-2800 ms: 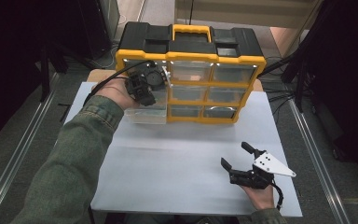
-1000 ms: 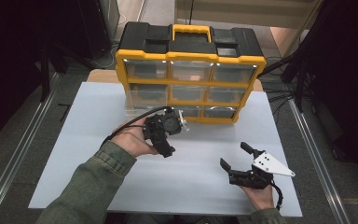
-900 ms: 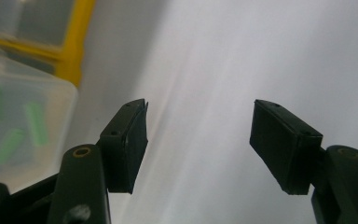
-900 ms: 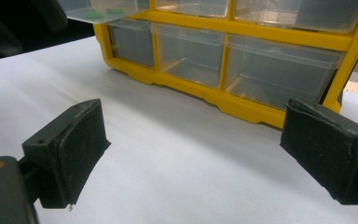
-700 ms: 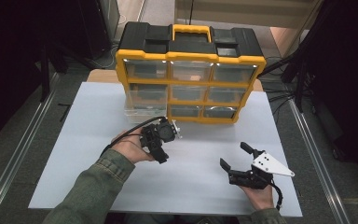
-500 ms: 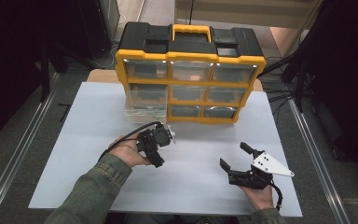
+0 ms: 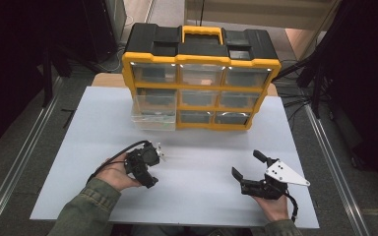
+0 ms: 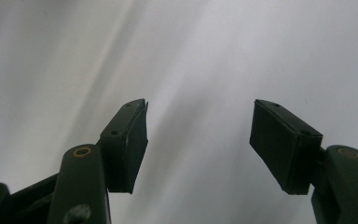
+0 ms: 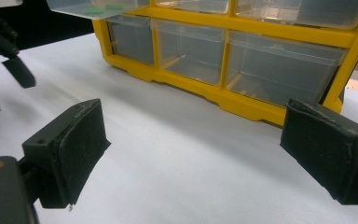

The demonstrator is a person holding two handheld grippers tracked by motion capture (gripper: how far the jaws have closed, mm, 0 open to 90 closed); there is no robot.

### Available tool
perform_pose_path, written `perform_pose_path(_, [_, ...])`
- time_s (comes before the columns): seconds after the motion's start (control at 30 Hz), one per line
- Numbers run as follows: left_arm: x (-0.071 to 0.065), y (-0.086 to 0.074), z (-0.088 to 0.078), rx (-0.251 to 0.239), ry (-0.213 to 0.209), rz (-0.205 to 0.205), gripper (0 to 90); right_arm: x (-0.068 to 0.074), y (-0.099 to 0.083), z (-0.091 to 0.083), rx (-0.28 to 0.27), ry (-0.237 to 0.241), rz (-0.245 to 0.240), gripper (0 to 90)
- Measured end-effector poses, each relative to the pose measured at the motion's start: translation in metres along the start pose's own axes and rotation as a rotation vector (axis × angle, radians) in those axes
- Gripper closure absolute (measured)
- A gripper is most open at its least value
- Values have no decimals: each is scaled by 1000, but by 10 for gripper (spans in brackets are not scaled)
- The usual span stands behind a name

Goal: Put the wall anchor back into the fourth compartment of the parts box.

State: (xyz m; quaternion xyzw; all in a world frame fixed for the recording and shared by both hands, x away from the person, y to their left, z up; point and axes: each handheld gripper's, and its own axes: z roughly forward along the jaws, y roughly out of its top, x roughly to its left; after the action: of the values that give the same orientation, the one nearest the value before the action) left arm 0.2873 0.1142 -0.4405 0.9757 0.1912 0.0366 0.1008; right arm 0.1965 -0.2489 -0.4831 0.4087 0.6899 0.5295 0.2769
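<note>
A yellow and black organizer (image 7: pixel 202 46) with clear drawers stands at the far middle of the white table (image 7: pixel 78 147). Its left drawer in the middle row (image 7: pixel 152 118) is pulled out; in the right gripper view this drawer (image 9: pixel 93 7) holds small green pieces. My left gripper (image 7: pixel 146 169) is over the near left of the table, tilted down at the bare surface, open (image 8: pixel 198 140) with nothing between its jaws. At the near right my right gripper (image 7: pixel 247 164) faces the organizer, open (image 9: pixel 191 144) and empty.
The organizer's bottom drawers (image 9: pixel 191 51) are pushed in and look empty. Metal rails (image 7: pixel 24 162) run along both sides of the table, with dark floor beyond. The left gripper (image 9: pixel 9 56) hangs above the table at the left of the right gripper view.
My left gripper has drawn back from the organizer's left drawer to the near left of the table, leaving that drawer pulled out. The right gripper has stayed put.
</note>
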Motion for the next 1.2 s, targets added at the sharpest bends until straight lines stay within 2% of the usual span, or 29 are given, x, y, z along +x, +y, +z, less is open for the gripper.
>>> perform_pose_path(0.1, [-2,-13,-4,19,15,3,363,1,0,1,6,1,-1,72])
perform_pose_path(0.2, [-1,-29,-5,26,17,-11,363,1,0,1,7,0,-2,71])
perform_pose_path(0.4, [5,-59,-6,-11,25,-69,361,1,-1,1,13,-3,-3,71])
perform_pose_path(0.5, [6,-70,-9,-40,50,-62,362,1,-1,2,14,-4,-4,71])
perform_pose_path(0.63, [6,-83,-16,-125,85,-59,362,0,-1,1,14,-7,-3,71])
perform_pose_path(0.67, [5,-86,-16,-159,93,-68,362,0,-1,1,13,-8,-2,71])
perform_pose_path(0.8, [1,-99,-16,-279,98,-70,360,1,-1,0,11,-8,-4,72])
perform_pose_path(0.87, [-1,-104,-15,-316,90,-52,358,1,-1,0,10,-6,5,71])
perform_pose_path(0.93, [-4,-106,-14,-344,118,-36,358,-1,-2,0,3,-3,22,71])
perform_pose_path(1.03, [-8,-109,-14,-416,165,-23,359,-2,-2,0,-5,3,36,71])
perform_pose_path(1.07, [-10,-110,-15,-446,192,-20,359,-2,-2,0,-8,3,41,71])
perform_pose_path(1.13, [-11,-110,-18,-519,215,-34,360,-3,-2,0,-11,6,58,71])
perform_pose_path(1.2, [-12,-110,-22,-622,227,-55,360,-4,-2,-1,-19,8,74,72])
